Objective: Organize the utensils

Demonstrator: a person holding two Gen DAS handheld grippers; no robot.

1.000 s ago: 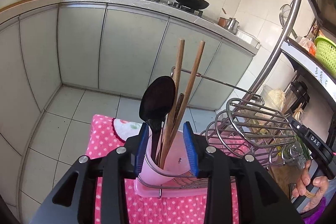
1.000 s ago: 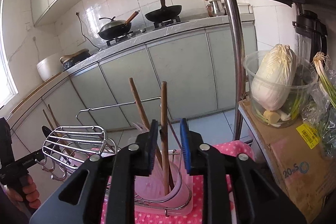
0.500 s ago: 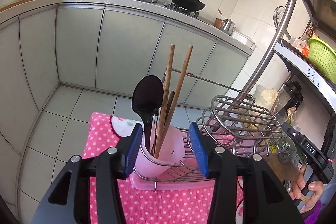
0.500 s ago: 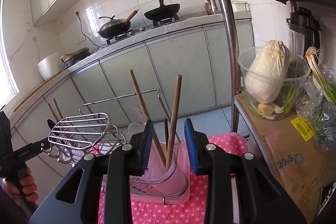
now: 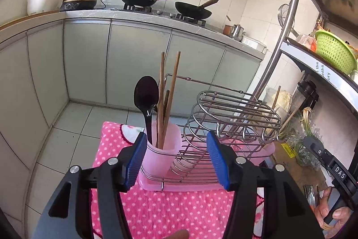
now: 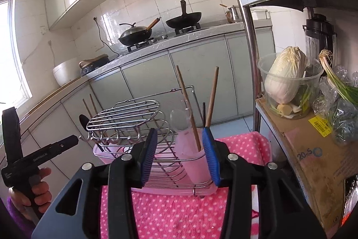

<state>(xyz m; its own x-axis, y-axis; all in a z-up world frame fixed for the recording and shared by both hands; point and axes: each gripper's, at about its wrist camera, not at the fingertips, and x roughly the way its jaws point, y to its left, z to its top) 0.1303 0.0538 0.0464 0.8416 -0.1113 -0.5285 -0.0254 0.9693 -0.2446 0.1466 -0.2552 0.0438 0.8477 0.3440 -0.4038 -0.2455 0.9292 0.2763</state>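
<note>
Ahead, pink cup (image 5: 161,150) beyond left claw (image 5: 176,160).

Opposing close wrist views, shared rack (image 5: 226,118).

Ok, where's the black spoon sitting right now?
In the left wrist view the black spoon stands upright in the pink cup at the rack's left end, beside the wooden chopsticks.

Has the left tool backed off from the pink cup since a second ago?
Yes. The left tool has opened and pulled back; the pink cup in the fixed wire rack now sits smaller, beyond its fingertips.
</note>
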